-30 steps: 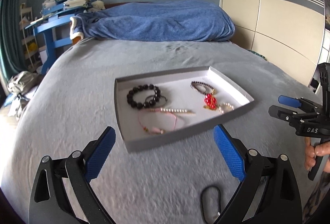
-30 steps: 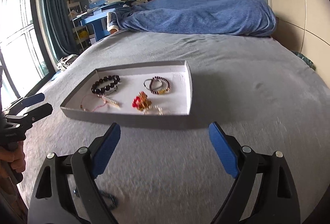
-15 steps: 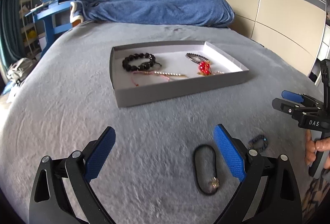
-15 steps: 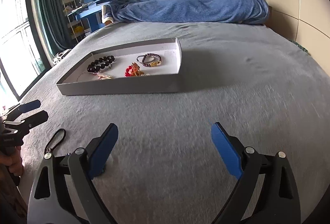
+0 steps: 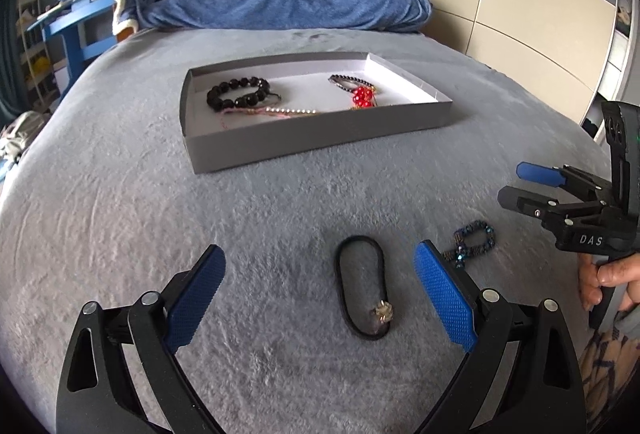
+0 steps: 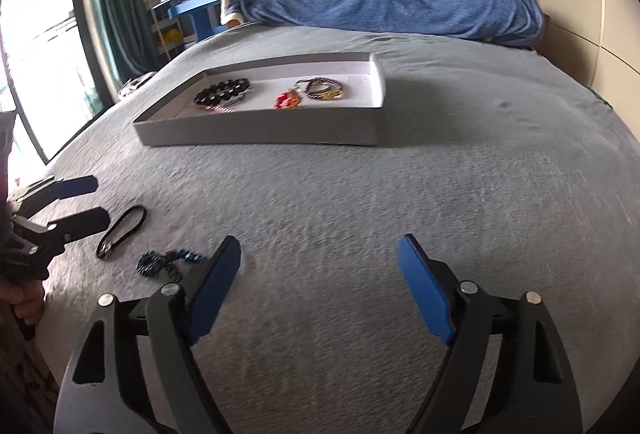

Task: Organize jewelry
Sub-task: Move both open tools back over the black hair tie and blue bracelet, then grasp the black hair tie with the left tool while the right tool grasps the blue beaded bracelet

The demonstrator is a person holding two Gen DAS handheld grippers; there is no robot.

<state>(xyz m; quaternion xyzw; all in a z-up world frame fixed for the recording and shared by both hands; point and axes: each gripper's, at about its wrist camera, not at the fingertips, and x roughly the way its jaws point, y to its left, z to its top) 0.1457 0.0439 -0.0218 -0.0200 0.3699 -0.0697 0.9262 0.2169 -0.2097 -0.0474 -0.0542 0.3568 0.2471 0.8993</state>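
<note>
On the grey bed cover, at six o'clock from the tray:
Black cord bracelet with gold charm (image 5: 362,286): now lying between the left gripper's (image 5: 318,284) wide-open, empty jaws.
Dark blue beaded bracelet (image 5: 474,240): newly appearing at three o'clock.
Right gripper (image 6: 318,276): closing, holding nothing.
Shallow grey cardboard tray (image 5: 320,138): receding; pickup is beginning.

My left gripper (image 5: 320,274) tilts downward, jaws spread wide and empty — my right gripper (image 6: 320,274), gripped low by my hand (image 5: 608,276), angles down likewise, its jaws closing on nothing.
</note>
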